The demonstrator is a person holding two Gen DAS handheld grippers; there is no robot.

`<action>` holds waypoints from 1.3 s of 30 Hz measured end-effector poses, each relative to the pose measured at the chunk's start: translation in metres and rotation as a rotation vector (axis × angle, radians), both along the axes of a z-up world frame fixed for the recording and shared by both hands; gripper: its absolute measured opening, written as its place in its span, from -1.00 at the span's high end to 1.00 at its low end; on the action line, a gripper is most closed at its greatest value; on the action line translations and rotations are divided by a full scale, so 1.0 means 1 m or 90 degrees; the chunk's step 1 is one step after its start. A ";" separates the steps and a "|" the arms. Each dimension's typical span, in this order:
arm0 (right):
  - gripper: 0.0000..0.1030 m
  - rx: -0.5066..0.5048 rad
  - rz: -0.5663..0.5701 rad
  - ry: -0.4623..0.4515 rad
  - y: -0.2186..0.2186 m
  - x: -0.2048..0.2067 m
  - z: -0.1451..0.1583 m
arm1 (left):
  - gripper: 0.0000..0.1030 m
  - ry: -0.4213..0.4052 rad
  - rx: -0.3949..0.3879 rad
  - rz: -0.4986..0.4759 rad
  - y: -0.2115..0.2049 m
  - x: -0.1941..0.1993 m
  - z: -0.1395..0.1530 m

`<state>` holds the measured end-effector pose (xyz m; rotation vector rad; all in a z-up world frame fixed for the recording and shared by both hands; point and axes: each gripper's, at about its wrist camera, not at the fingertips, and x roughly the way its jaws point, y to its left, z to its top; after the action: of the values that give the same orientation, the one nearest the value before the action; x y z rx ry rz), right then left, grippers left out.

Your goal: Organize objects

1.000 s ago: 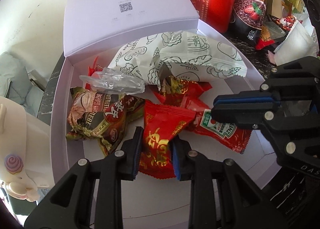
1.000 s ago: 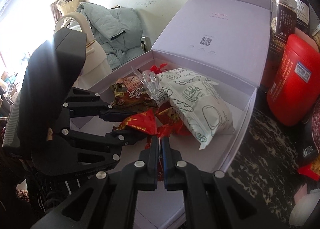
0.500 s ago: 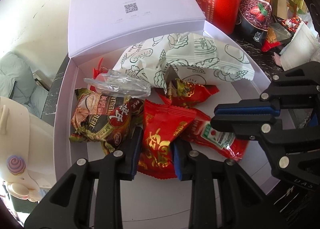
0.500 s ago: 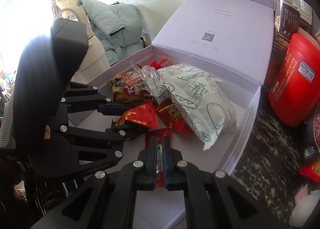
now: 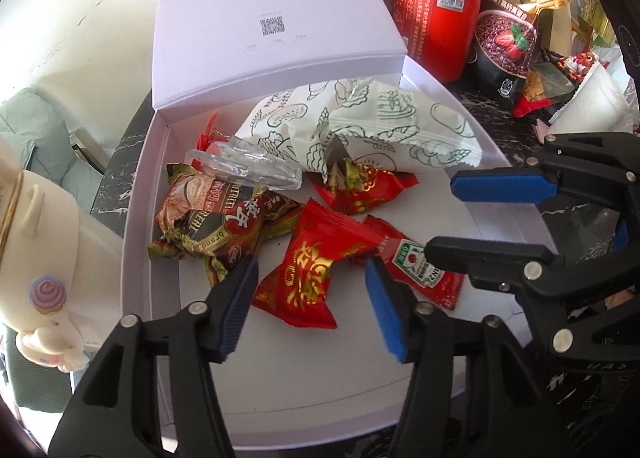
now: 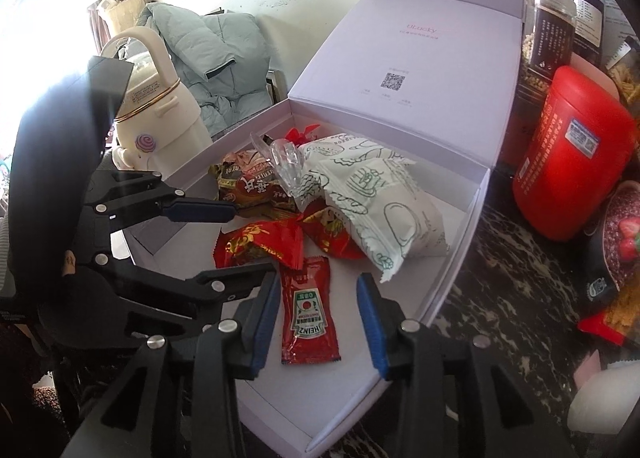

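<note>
— Lying flat on the floor of the white box (image 6: 460, 242), we see the ketchup packet (image 6: 308, 318), framed by our right gripper (image 6: 318, 318), whose blue pads are spread wide on either side and touch nothing.

— And our left gripper (image 5: 312, 302)?

— Spread as well, with the red candy wrapper (image 5: 308, 270) between its pads; neither pad presses it. That wrapper overlaps the ketchup packet's top end.

— What else do we have in the box?

— A brown-and-red snack packet (image 5: 216, 222) just left of the red wrapper, a second red wrapper (image 5: 364, 186) behind it, a crumpled clear wrapper (image 5: 244, 166) above the brown one, and a big white bag with green drawings (image 5: 372, 130) towards the back, near the upright lid.

— Outside the box?

— A red canister (image 6: 572, 158) stands on the dark marbled surface (image 6: 500, 298) to the right, a cream kettle (image 6: 156, 118) on the left.
</note>
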<state>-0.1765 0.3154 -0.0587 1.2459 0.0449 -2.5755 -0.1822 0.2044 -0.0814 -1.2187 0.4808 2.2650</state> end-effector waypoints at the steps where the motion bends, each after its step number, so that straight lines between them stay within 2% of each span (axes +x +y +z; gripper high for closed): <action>1: 0.11 0.001 -0.004 0.001 -0.002 0.001 0.001 | -0.21 0.007 0.000 0.003 -0.001 0.003 0.003; 3: 0.09 0.001 -0.011 0.002 -0.001 0.004 0.003 | -0.27 0.019 0.002 0.003 -0.008 0.004 0.008; 6: -0.02 0.016 -0.026 0.012 -0.002 0.013 0.010 | -0.49 0.043 -0.002 0.016 -0.002 0.008 0.020; 7: -0.04 0.020 -0.029 0.016 -0.002 0.016 0.012 | -0.51 0.050 0.000 0.020 -0.002 0.009 0.023; 17: -0.17 0.028 -0.051 0.053 -0.002 0.048 0.047 | -0.56 0.071 0.033 0.048 -0.026 0.025 0.051; 27: -0.34 0.030 -0.058 0.095 -0.012 0.078 0.083 | -0.60 0.102 0.087 0.079 -0.054 0.048 0.090; 39: -0.37 0.059 -0.054 0.114 -0.031 0.117 0.111 | -0.87 0.166 0.115 0.147 -0.088 0.089 0.132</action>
<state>-0.0593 0.2840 0.0519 1.0656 0.1513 -2.7814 -0.0935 0.1163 0.0508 -0.9345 0.2298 2.6170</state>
